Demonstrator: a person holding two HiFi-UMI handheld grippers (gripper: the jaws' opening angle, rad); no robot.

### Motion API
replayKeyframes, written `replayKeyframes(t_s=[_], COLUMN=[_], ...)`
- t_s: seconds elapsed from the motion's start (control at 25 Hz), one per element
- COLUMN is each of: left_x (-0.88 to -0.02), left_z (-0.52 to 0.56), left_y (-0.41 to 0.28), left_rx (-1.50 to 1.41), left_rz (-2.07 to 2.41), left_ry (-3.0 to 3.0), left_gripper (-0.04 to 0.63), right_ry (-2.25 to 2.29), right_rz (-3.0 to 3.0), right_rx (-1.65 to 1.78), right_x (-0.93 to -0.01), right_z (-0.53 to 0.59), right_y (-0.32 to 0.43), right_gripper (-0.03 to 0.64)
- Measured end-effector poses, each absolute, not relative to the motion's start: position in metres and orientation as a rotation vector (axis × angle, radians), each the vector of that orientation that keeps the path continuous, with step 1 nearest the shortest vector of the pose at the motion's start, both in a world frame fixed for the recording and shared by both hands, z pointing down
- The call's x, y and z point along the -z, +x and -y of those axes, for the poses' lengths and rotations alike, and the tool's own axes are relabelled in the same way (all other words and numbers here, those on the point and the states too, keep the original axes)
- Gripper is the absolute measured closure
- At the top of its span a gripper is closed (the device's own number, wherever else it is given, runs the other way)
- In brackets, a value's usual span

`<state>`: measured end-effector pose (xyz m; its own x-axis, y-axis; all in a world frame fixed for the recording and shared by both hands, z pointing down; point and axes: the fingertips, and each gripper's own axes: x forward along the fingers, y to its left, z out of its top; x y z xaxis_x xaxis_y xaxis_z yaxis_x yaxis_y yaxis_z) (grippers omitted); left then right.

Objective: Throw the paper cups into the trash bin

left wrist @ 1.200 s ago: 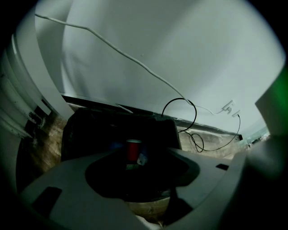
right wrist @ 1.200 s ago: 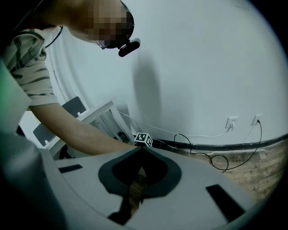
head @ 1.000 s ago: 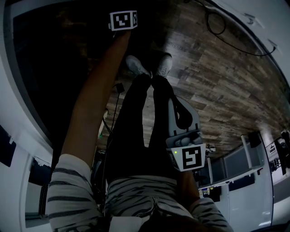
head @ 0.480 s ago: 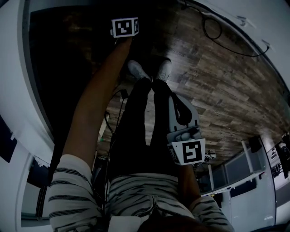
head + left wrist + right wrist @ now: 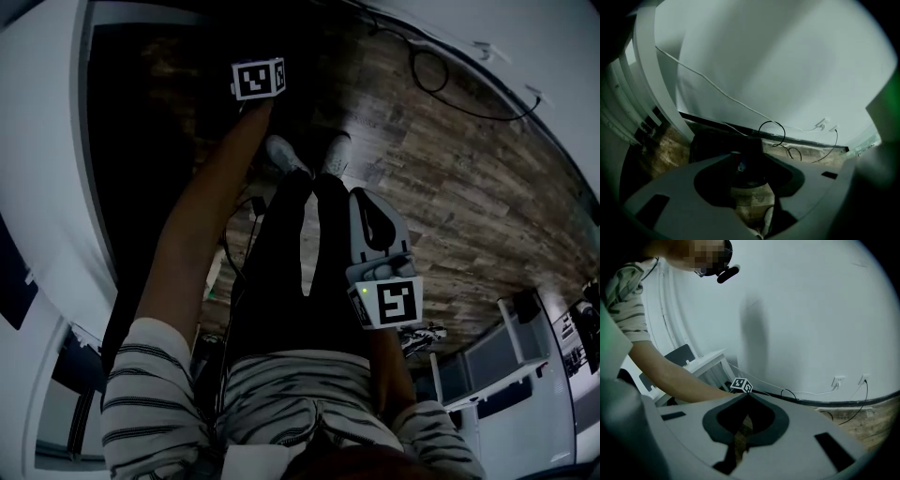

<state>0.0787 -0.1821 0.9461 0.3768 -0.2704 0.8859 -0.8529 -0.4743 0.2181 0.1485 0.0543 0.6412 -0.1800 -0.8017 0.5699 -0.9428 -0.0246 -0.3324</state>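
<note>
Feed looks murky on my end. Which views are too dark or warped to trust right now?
Head view: dim overall, fisheye bends the wood floor, and the upper left is nearly black. Left gripper view: the wall is evenly lit, the black shape at its foot is unreadable, and there is a green cast at the right edge. Right gripper view: brightest, with a soft shadow on the wall and dark corners.

Left hand-held gripper (image 5: 749, 157): both grey jaws fill the lower foreground. They stand apart, have just been closing, and grip nothing. Seen through the gap between them are a dark trash bin (image 5: 708, 145) and a strip of wooden floor (image 5: 752, 197); the bin's contents are too dim to identify. Behind is a white wall (image 5: 787, 61) with a white cable (image 5: 708, 84) slanting across it. A black cable loop (image 5: 772, 133) lies at the wall's foot, near the wall sockets (image 5: 824, 123). A white frame (image 5: 651, 70) stands at left.
</note>
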Motion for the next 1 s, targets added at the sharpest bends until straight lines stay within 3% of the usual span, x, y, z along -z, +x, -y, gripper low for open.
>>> replayKeyframes(t_s=[1.0], left_x=[-0.772], left_z=[0.131], left_y=[0.06], left_rx=[-0.94], left_rz=[0.991], left_ry=[2.031], left_gripper=[0.46], right_ry=[1.871], right_rz=[2.09], right_rx=[-0.896], right_x=[-0.56], right_z=[-0.065], right_y=[0.154], right_gripper=[0.607])
